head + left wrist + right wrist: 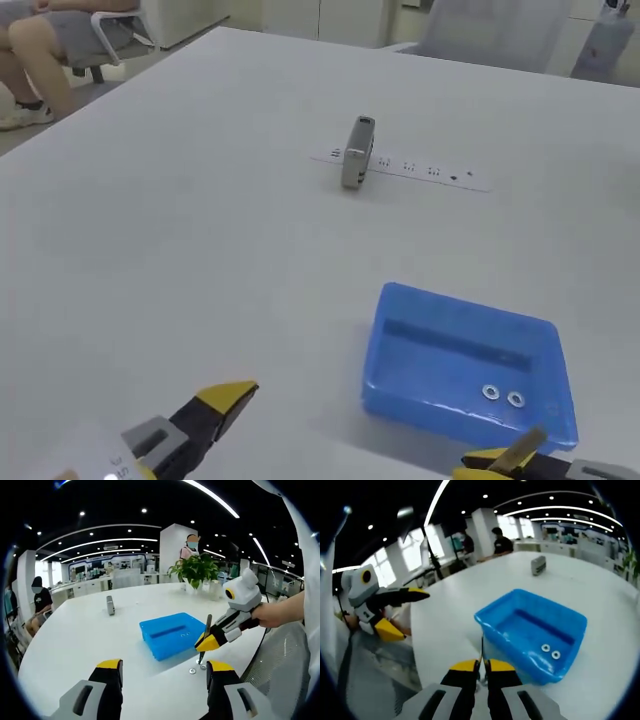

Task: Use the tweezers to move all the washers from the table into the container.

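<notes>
A blue container (465, 365) sits on the white table (200, 230) with two washers (502, 396) inside. In the left gripper view two more washers (197, 669) lie on the table just in front of the container (172, 635). My right gripper (482, 666) is shut on thin metal tweezers (481, 652), near the container's (535, 630) front wall. From the left gripper view, the tweezers (205, 637) point down at the table washers. My left gripper (165, 667) stands open and holds nothing. It shows at the bottom left of the head view (225, 400).
A small grey device (358, 152) stands upright at the table's middle, on a printed line. A person sits on a chair (50, 40) beyond the far left corner. A potted plant (197, 570) stands at the table's far end.
</notes>
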Demonstrator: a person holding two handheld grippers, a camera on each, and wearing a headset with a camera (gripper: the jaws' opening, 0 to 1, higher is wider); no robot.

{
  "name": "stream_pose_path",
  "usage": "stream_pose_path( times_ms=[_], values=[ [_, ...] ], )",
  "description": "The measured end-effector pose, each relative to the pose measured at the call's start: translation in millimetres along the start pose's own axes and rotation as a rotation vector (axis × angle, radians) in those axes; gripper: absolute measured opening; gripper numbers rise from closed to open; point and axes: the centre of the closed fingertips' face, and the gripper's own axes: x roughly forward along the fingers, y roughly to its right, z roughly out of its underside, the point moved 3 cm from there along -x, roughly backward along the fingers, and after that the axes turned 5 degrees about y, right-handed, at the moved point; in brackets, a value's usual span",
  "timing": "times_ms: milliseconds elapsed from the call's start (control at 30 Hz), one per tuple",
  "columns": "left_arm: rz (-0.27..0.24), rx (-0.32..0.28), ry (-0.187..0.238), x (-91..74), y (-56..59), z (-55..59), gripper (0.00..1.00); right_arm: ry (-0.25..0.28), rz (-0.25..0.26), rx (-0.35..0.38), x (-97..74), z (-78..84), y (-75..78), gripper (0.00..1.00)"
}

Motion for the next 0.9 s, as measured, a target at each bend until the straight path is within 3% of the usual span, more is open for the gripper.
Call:
stream_pose_path(
  times_ms=[367, 633, 900],
  values=[
    [0.002, 0.004, -0.003, -0.3, 0.3, 0.5, 0.67, -0.027, -0.018, -0.253, 3.7, 2.9, -19.8, 0.04],
    [0.003, 0.003, 0.003, -0.4, 0.0, -0.1, 0.67, -0.026, -0.016, -0.285, 1.6, 3.4, -17.8, 0.03],
    [-0.003, -0.001, 0.008, -0.8, -1.1, -1.2, 0.67, -0.006, 0.0, -0.193, 1.4, -0.3, -11.4, 0.03]
  ],
)
